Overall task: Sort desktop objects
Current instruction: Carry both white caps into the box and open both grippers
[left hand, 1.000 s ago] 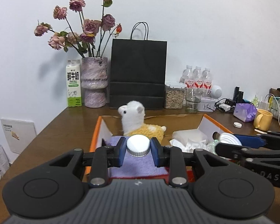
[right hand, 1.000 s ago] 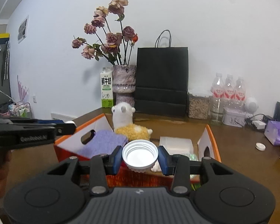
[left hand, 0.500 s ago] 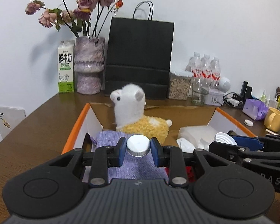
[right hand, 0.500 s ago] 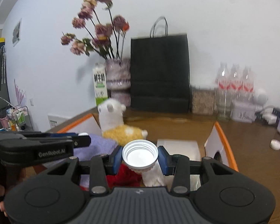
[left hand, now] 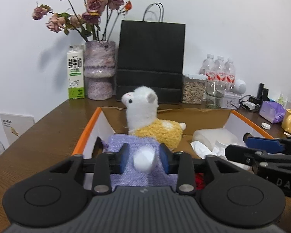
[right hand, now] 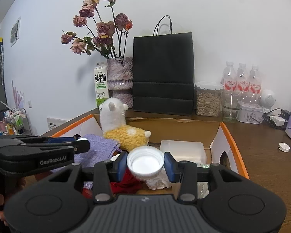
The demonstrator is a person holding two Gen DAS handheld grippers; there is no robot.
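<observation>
A brown wooden table (right hand: 261,167) stands against a white wall, with a black paper bag (right hand: 163,71), a vase of dried roses (right hand: 119,77) and a milk carton (right hand: 101,84) lined up at the back. An orange-edged cardboard box (right hand: 233,145) sits in front – inside lie a plush alpaca (right hand: 122,128), a purple cloth (left hand: 139,161) and crumpled tissue (right hand: 159,182).

The left gripper (left hand: 143,160) hangs over the purple cloth, its jaws opening; a small white cap (left hand: 144,160), blurred, sits between the pads with gaps on both sides. The right gripper (right hand: 145,164) is above the tissue, jaws opening too – a wider white lid (right hand: 145,164), hollow side up, is between its pads and looks free of them.
</observation>
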